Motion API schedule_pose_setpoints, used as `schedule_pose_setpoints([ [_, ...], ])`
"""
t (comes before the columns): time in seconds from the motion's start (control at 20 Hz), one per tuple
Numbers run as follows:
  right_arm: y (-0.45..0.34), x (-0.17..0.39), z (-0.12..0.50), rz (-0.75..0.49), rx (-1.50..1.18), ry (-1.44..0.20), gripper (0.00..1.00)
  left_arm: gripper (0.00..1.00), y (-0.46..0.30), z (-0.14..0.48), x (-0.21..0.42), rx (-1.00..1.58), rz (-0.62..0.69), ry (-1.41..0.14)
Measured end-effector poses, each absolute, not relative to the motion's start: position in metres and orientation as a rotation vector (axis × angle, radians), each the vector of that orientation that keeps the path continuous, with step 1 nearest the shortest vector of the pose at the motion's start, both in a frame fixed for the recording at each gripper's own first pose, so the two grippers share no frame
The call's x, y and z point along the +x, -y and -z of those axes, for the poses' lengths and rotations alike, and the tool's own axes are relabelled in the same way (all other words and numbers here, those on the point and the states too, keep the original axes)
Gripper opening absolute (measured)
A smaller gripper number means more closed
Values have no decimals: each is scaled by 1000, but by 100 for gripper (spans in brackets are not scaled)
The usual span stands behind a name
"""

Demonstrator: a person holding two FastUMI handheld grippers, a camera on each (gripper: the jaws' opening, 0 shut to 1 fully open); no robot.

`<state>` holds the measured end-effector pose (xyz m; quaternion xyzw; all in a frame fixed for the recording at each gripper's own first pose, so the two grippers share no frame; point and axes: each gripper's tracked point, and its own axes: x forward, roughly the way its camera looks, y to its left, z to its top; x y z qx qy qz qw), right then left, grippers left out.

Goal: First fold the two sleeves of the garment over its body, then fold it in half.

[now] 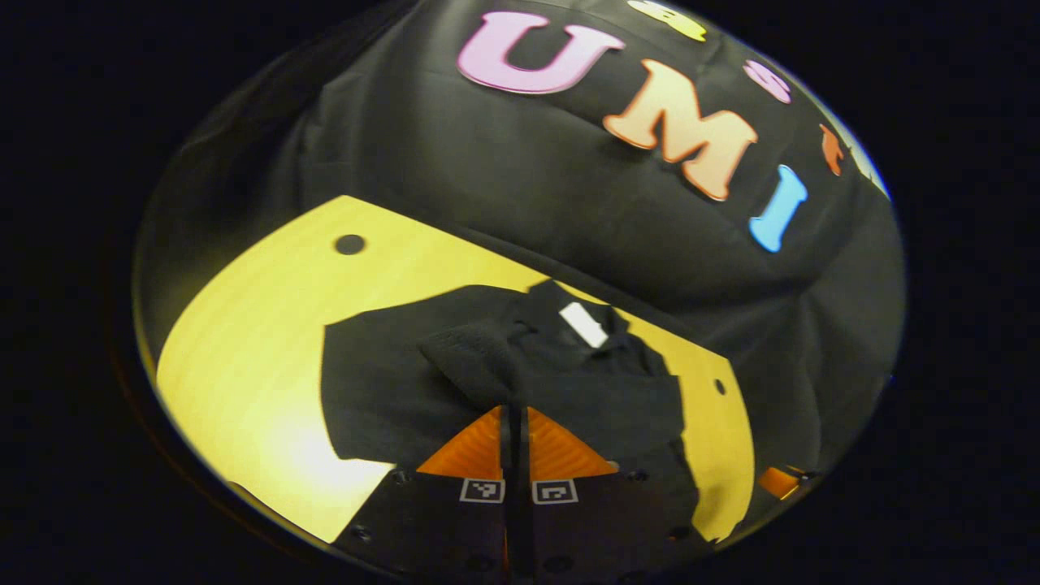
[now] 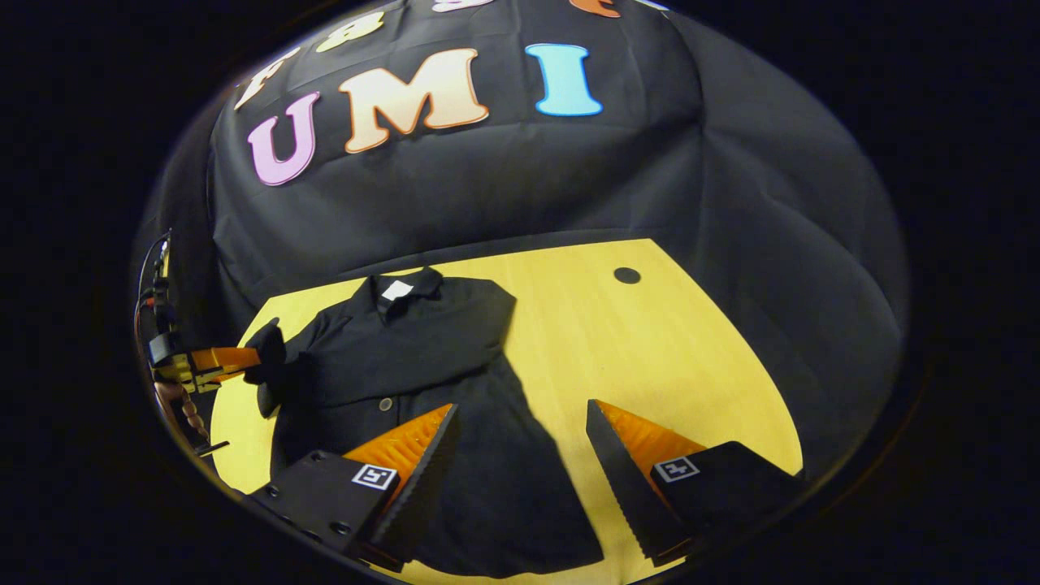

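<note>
1. On the yellow counter [image 2: 666, 341] lies the black garment [image 2: 455, 422], spread with its collar toward the booth's wall and a white tag [image 2: 397, 290] at the neck.
2. One sleeve [image 2: 455, 325] already lies folded across the chest in the right gripper view, reaching to the garment's far edge.
3. The other sleeve [image 2: 268, 357] is gathered up at the garment's side, where the left gripper [image 2: 231, 361] meets its cuff. In the left gripper view the bunched cuff [image 1: 471, 353] sits just ahead of that gripper's tips.
4. The left gripper's jaws are pressed together with hardly a gap; they appear to pinch the sleeve's cloth, though the actual contact between fabric and fingers is hidden behind the tips.
5. The right gripper [image 2: 520, 439] hovers above the lower body of the garment with its jaws spread wide, holding nothing.
6. Judged from this layout, the task is roughly a third done: one sleeve is over the body, the second is in hand but not laid across, and the fold in half is not yet begun.
7. The hem end stays flat and unfolded near the right gripper, where that last fold would likely start.
</note>
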<state>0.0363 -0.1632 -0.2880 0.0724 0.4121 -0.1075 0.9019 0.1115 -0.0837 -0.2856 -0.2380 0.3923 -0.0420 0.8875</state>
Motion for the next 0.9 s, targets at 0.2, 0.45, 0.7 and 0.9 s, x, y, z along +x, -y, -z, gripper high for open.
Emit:
schedule_pose_setpoints([
  [0.2, 200, 15, 287, 275, 170, -852, 98, 0, 170, 272, 131, -519, 239, -811],
  [0.45, 230, -6, 289, 324, 202, -857, 98, 0, 245, 282, 140, -501, 311, -851],
  [0.7, 236, -16, 293, 327, 213, -866, 98, 23, 285, 292, 137, -525, 357, -900],
  [0.9, 229, -16, 298, 309, 219, -869, 98, 97, 275, 297, 127, -421, 341, -912],
])
